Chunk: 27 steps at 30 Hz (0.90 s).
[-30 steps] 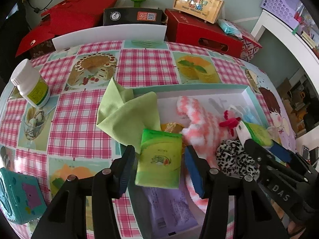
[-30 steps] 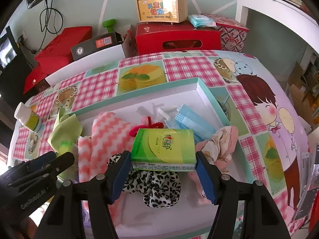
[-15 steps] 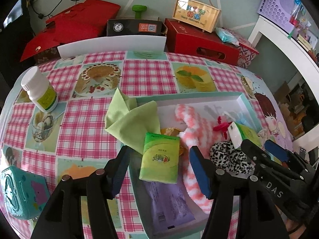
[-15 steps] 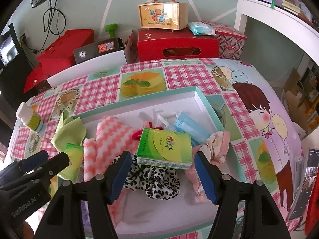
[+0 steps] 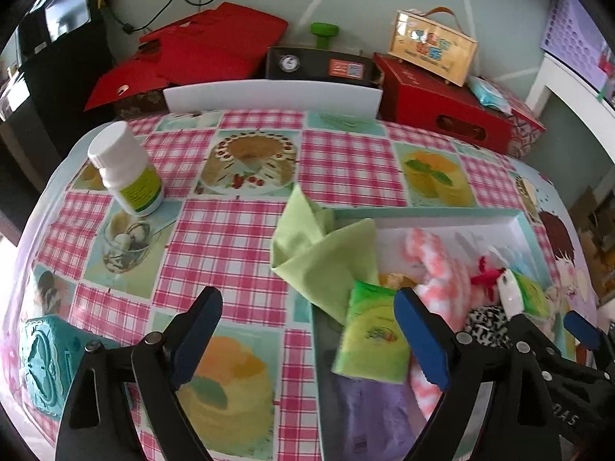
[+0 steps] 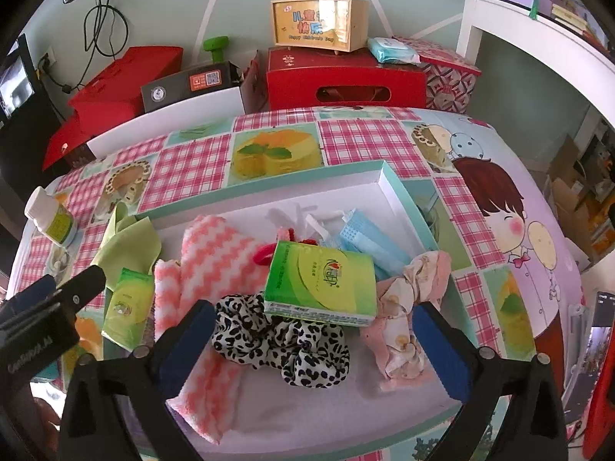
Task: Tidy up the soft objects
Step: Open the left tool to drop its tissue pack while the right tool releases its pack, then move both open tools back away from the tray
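Beside tray: white bottle, teal box, well apart.

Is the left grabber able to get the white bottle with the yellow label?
Probably yes: the white bottle with the yellow label stands alone on bare checked tablecloth, and the left gripper has nothing between its opening jaws.

My left gripper points steeply downward, jaws opening, pads gripping nothing. My right gripper is likewise angled down, jaws opening wide, pads clear of contact.
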Each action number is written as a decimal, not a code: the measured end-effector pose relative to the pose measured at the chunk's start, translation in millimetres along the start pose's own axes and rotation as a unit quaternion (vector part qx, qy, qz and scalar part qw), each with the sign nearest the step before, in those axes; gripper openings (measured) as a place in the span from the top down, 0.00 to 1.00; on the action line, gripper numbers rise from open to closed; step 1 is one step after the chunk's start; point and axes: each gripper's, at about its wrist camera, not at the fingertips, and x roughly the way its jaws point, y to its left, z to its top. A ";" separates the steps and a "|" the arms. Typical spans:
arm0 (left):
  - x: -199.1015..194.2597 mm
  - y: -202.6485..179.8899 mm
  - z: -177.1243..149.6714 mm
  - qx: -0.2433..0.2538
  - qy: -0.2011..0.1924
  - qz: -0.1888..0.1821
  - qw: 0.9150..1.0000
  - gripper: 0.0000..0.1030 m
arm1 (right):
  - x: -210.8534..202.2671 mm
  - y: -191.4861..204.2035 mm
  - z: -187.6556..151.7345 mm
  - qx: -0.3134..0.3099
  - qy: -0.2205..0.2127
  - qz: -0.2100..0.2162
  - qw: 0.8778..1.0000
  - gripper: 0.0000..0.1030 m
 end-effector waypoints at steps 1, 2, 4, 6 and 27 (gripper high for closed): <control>-0.1 0.5 -0.4 -0.001 0.000 0.002 1.000 0.08 | -0.1 -0.1 0.2 0.000 -0.001 0.000 1.000 0.00; 0.1 1.3 -0.1 -0.002 -0.001 0.004 1.000 0.05 | -0.1 -0.2 0.2 0.001 -0.001 0.000 1.000 0.00; 0.3 2.8 0.3 -0.006 -0.003 0.006 1.000 0.05 | -0.2 -0.1 0.7 0.001 -0.002 0.000 1.000 0.00; 0.5 4.5 0.8 -0.010 -0.003 0.006 1.000 0.05 | -0.7 -0.1 0.7 0.001 -0.003 0.000 1.000 0.00; -15.9 13.0 -0.2 -0.022 -0.012 0.001 1.000 0.05 | -16.6 11.1 -0.2 -0.013 -0.020 0.011 1.000 0.00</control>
